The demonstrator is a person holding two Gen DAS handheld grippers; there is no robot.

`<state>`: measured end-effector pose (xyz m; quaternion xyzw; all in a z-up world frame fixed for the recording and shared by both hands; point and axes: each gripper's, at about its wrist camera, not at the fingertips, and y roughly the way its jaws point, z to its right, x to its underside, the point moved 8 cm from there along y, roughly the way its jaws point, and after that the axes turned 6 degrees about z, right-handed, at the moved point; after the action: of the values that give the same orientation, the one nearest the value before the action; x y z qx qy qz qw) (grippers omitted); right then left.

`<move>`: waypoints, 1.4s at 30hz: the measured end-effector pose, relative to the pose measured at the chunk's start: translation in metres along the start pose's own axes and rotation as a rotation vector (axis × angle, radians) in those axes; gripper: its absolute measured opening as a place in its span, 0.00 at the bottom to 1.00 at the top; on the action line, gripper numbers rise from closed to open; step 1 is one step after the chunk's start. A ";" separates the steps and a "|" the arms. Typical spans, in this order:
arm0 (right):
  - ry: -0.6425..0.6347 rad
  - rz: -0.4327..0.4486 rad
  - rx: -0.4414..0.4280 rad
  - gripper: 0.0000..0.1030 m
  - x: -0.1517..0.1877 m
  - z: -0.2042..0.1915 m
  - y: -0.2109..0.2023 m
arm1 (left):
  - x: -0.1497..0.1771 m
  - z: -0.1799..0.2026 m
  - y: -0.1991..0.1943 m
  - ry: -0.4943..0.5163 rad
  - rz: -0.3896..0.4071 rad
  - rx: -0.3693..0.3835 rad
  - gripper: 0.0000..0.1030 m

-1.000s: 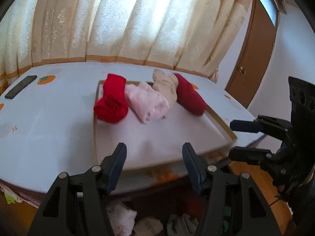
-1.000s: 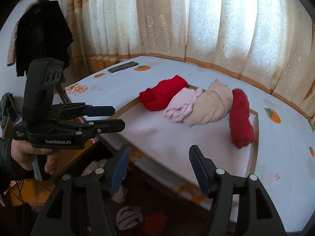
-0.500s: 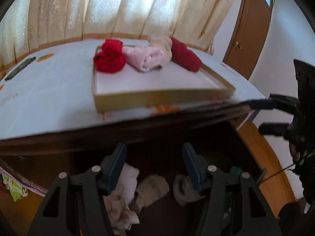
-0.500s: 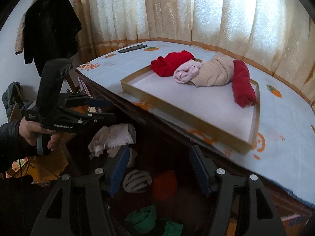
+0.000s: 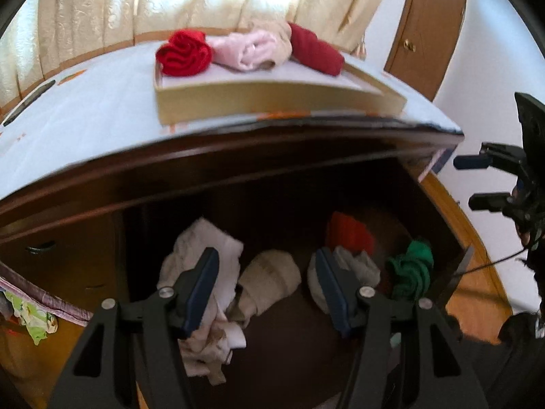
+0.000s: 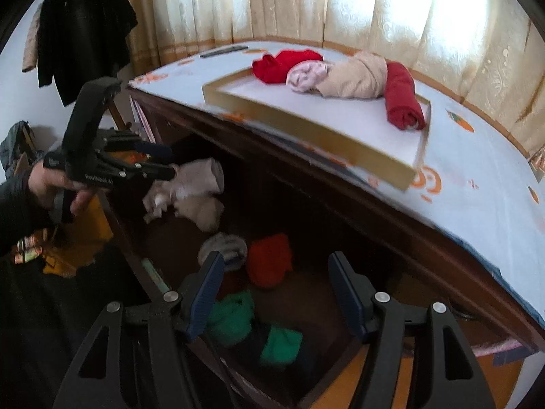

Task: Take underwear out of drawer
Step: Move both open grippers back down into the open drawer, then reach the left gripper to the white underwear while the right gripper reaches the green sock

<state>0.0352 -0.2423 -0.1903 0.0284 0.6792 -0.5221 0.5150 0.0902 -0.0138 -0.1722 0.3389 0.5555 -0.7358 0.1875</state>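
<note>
The open dark wooden drawer [image 5: 289, 347] under the table holds several rolled garments: a white bundle [image 5: 201, 248], a beige roll [image 5: 269, 272], a grey-white one [image 5: 357, 266], an orange-red one [image 5: 351, 231] and a green one [image 5: 412, 269]. My left gripper [image 5: 267, 272] hangs open above the beige roll, with nothing between its fingers. My right gripper [image 6: 276, 266] is open over the drawer [image 6: 316, 293], above the red roll [image 6: 269, 259] and green roll [image 6: 231, 317]. Each gripper shows in the other's view: right gripper [image 5: 465, 182], left gripper [image 6: 170, 162].
On the white tablecloth above stands a shallow tan tray [image 5: 272, 99] with red, pink, beige and dark red rolls [image 6: 402, 99]. Curtains hang behind. A wooden door [image 5: 429, 34] is at the right, and dark clothes [image 6: 81, 30] hang at the left. A person's hand [image 6: 51, 184] holds the left gripper.
Both grippers have sunk from above the table top to the drawer and tilted down. The drawer's garments have come into view. The jaws stand as wide as before.
</note>
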 end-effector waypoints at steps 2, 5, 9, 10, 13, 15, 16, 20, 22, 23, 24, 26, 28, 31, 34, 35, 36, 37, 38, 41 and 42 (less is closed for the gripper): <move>-0.010 -0.020 0.008 0.64 0.009 0.003 0.001 | 0.007 0.001 0.002 0.016 -0.027 -0.001 0.57; -0.017 -0.056 0.020 0.64 0.021 0.010 0.003 | 0.015 0.000 0.003 0.041 -0.063 -0.006 0.57; -0.070 -0.120 0.016 0.64 0.037 0.010 0.001 | 0.027 -0.005 0.009 0.082 -0.141 -0.009 0.58; -0.098 -0.135 0.016 0.64 0.042 0.008 0.000 | 0.031 -0.006 0.011 0.100 -0.160 -0.017 0.58; -0.145 -0.149 -0.007 0.64 0.049 0.003 -0.001 | 0.037 -0.013 0.020 0.125 -0.196 -0.044 0.58; -0.154 -0.162 -0.010 0.64 0.052 0.002 0.003 | 0.037 -0.017 0.025 0.126 -0.211 -0.057 0.58; -0.158 -0.173 -0.004 0.64 0.053 0.004 0.008 | 0.037 -0.018 0.028 0.140 -0.220 -0.065 0.58; -0.180 -0.224 -0.003 0.64 0.061 0.010 0.016 | 0.035 -0.026 0.032 0.155 -0.236 -0.093 0.58; -0.206 -0.247 -0.016 0.64 0.066 0.011 0.009 | 0.035 -0.030 0.033 0.159 -0.240 -0.101 0.58; -0.221 -0.249 -0.024 0.64 0.068 0.011 0.004 | 0.034 -0.031 0.034 0.161 -0.244 -0.104 0.58; -0.230 -0.246 -0.030 0.64 0.069 0.011 -0.003 | 0.035 -0.032 0.035 0.163 -0.248 -0.108 0.58; -0.225 -0.245 -0.039 0.64 0.070 0.013 -0.011 | 0.036 -0.032 0.038 0.166 -0.255 -0.109 0.58; -0.217 -0.243 -0.051 0.64 0.071 0.014 -0.017 | 0.036 -0.031 0.042 0.174 -0.259 -0.115 0.58; -0.223 -0.237 -0.060 0.64 0.071 0.013 -0.019 | 0.038 -0.031 0.046 0.198 -0.266 -0.138 0.58; -0.188 -0.223 -0.105 0.64 0.067 0.011 -0.020 | 0.038 -0.035 0.048 0.212 -0.277 -0.155 0.58; -0.160 -0.202 -0.141 0.64 0.063 0.010 -0.023 | 0.039 -0.039 0.050 0.205 -0.279 -0.157 0.58; -0.138 -0.186 -0.162 0.64 0.060 0.009 -0.023 | 0.039 -0.040 0.051 0.196 -0.279 -0.159 0.58; -0.116 -0.171 -0.171 0.64 0.057 0.011 -0.023 | 0.040 -0.042 0.053 0.181 -0.283 -0.156 0.58; -0.104 -0.164 -0.159 0.64 0.055 0.014 -0.020 | 0.040 -0.043 0.054 0.173 -0.286 -0.154 0.58; -0.062 -0.172 -0.116 0.64 0.055 0.024 -0.004 | 0.041 -0.043 0.054 0.194 -0.292 -0.169 0.58; -0.050 -0.182 -0.107 0.64 0.056 0.027 0.003 | 0.042 -0.043 0.055 0.214 -0.300 -0.185 0.58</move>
<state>0.0292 -0.2889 -0.2309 -0.0739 0.6927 -0.5302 0.4833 0.1090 0.0137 -0.2469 0.3101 0.6816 -0.6611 0.0458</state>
